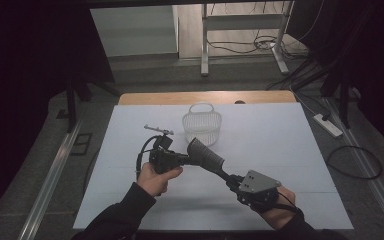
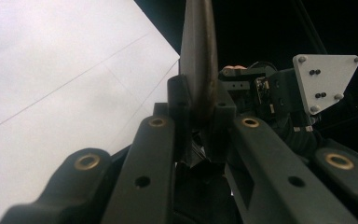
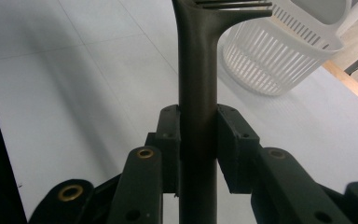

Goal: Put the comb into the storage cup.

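Gripping a dark slotted spatula [image 1: 207, 155], left tongs [image 1: 184, 159] clamped on its flat blade, right tongs [image 1: 228, 178] on its round handle, white ribbed basket [image 1: 202, 125] beyond.

My right gripper [image 3: 198, 135] squeezes the dark handle of a slotted spatula [image 3: 196, 84]; a white basket [image 3: 284, 51] sits far off, right, on the white table [image 3: 74, 84].
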Tool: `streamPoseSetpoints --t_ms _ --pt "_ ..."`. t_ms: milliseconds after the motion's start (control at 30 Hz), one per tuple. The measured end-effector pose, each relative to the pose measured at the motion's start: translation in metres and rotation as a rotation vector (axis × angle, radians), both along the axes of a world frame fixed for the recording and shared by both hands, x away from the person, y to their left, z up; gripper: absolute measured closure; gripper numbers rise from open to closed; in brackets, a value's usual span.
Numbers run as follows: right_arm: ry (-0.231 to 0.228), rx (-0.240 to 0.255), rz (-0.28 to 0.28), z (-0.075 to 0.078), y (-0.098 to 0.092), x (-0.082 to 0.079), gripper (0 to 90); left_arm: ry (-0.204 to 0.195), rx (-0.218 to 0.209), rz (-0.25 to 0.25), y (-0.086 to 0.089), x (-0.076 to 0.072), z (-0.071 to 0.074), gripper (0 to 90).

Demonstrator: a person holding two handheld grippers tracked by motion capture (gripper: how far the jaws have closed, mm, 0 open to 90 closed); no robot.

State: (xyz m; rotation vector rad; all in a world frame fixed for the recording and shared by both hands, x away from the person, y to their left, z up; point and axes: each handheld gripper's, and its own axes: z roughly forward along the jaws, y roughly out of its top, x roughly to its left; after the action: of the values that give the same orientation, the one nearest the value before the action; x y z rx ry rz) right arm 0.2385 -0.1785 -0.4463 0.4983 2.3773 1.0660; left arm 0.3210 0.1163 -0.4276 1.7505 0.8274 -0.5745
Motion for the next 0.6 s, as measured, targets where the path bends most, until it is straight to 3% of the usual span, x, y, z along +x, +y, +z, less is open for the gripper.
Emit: streamPoseSetpoints --t_ms 300,600 --pt "0.022 0.014 0.001 0.002 -0.001 0.001 57.8 -0.052 0.031 0.009 0.0 -0.001 0.006 83.2" --pt "0.075 0.028 -0.036 0.004 -0.006 0.007 39.5 -0.083 0.055 0.025 0.004 -0.001 0.011 83.1"
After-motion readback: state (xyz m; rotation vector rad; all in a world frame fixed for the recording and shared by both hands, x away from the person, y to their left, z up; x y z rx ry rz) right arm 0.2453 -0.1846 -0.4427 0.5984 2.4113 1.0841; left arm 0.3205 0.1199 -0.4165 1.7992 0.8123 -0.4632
